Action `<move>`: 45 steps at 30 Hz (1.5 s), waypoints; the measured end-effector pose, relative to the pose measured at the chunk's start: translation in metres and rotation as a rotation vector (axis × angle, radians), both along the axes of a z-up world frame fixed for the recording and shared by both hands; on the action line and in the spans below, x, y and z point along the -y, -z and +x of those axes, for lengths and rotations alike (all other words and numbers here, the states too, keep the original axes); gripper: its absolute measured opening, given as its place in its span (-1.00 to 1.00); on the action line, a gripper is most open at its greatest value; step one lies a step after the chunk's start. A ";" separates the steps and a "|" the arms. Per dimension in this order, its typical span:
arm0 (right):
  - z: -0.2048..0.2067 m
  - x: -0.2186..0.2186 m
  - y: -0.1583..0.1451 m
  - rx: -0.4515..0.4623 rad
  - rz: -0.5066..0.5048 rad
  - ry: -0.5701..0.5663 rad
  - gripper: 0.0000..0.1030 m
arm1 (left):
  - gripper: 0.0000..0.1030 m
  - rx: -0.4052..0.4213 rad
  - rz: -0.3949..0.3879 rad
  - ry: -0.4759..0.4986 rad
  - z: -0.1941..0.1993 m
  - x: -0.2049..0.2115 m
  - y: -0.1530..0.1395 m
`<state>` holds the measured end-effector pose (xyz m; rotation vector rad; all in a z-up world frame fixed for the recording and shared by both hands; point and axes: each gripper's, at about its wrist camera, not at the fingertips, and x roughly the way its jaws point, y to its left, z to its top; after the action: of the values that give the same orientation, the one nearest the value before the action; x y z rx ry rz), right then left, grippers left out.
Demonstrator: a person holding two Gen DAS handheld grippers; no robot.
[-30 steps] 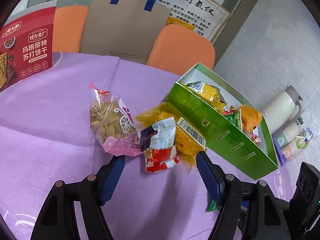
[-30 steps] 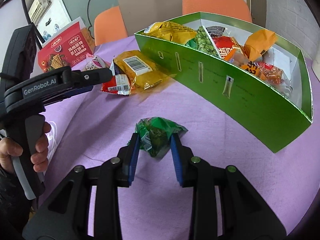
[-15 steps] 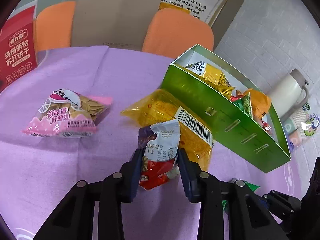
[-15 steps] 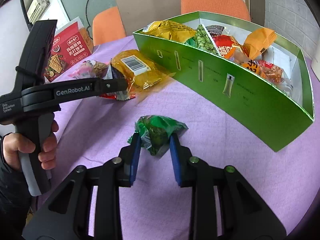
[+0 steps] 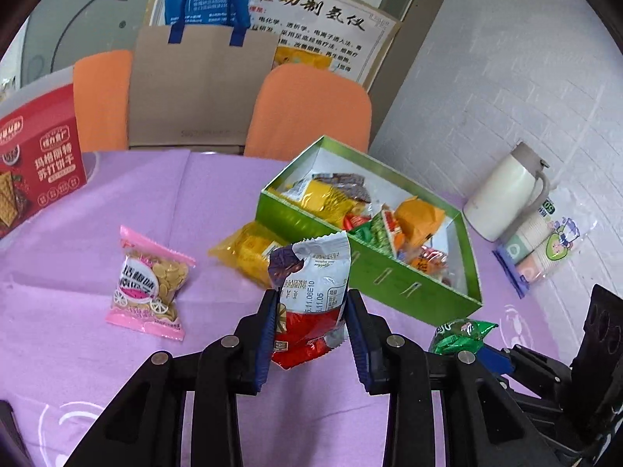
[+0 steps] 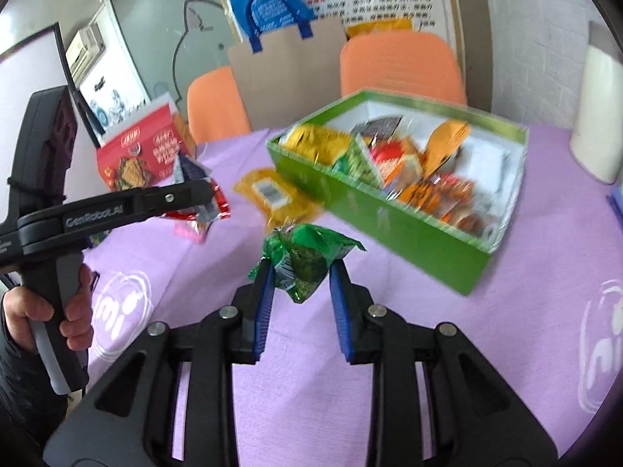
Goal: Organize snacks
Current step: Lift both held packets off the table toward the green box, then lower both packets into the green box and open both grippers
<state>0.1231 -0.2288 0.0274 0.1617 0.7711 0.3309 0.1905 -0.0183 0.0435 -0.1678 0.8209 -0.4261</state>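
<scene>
My left gripper [image 5: 310, 303] is shut on a red and white snack packet [image 5: 311, 292], held up above the purple tablecloth. My right gripper [image 6: 300, 272] is shut on a green snack packet [image 6: 305, 258], also lifted; the same green snack packet [image 5: 459, 334] shows at lower right in the left wrist view. The green box [image 5: 412, 276] holds several snacks and stands just beyond both packets. A yellow packet [image 5: 249, 251] lies against the box's near wall. A pink packet of chips [image 5: 150, 282] lies to the left.
A red cracker box [image 5: 37, 163] stands far left. A white thermos [image 5: 506, 194] and a pack of paper cups [image 5: 545, 245] stand right of the green box. Orange chairs [image 5: 311, 109] and a paper bag [image 5: 202, 85] are behind the table. A hand [image 6: 50, 311] grips the left tool.
The left gripper closed on the red and white packet and lifted it off the yellow packet. The right gripper raised the green packet off the cloth, toward the box.
</scene>
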 end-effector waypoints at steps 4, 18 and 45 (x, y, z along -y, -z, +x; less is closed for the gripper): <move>-0.005 0.025 -0.030 0.076 0.009 0.066 -0.40 | -0.33 0.084 0.029 0.042 -0.006 0.022 -0.038; 0.042 0.087 -0.028 0.104 0.039 0.216 -0.40 | -0.33 0.081 0.083 0.136 0.054 0.101 -0.043; 0.029 0.065 -0.009 0.124 0.009 0.160 0.59 | 0.88 0.020 0.137 0.054 0.059 0.078 -0.009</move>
<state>0.1522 -0.2938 0.0361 0.2081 0.6301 0.1908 0.2491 -0.0965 0.0521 -0.0143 0.8331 -0.4201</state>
